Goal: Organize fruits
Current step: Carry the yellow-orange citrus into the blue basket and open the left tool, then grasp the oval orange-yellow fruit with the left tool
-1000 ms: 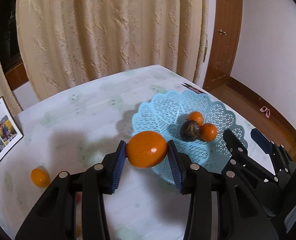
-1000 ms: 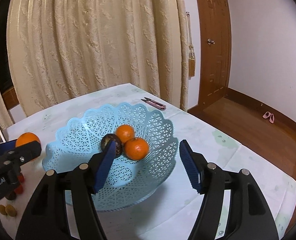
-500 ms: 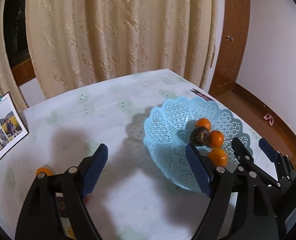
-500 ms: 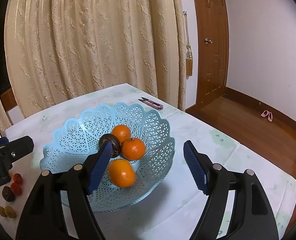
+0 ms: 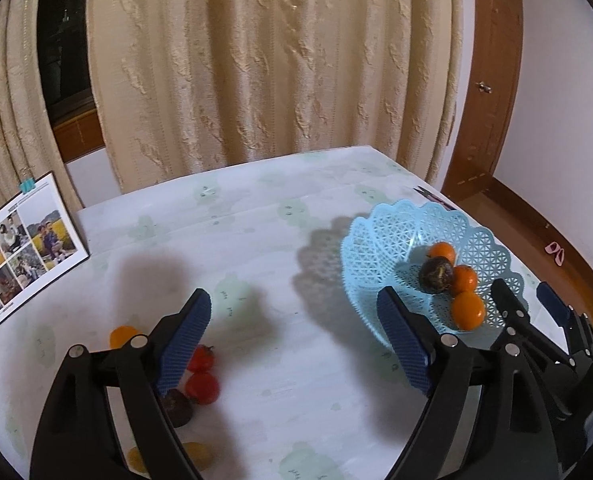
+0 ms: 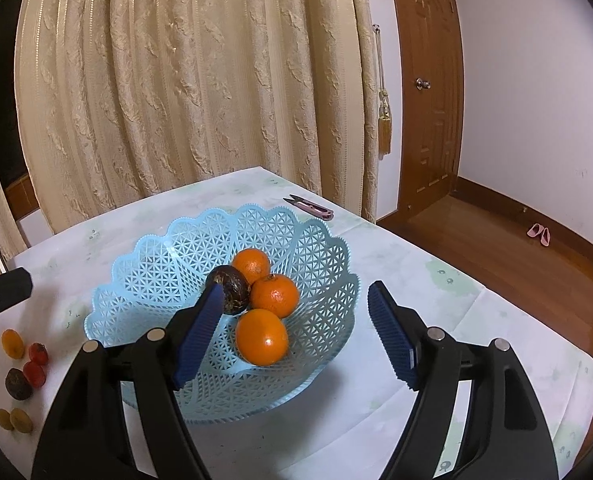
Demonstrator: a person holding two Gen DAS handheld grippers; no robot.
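Big orange (image 6: pixel 262 337) dropped from left claw (image 5: pixel 294 344) into blue basket (image 6: pixel 144 256), left claw empty, opening wider, right claw (image 6: pixel 294 334) open, empty, above basket, small fruits (image 6: pixel 24 364) left of basket on desk (image 5: pixel 256 232)

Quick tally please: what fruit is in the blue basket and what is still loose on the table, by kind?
Blue basket:
Oranges: 3
Dark round fruit: 1

Loose on the table:
Red tomatoes: 2
Dark round fruit: 1
Small yellow-orange fruits: 3

Total: 10 fruits, 4 in, 6 left.
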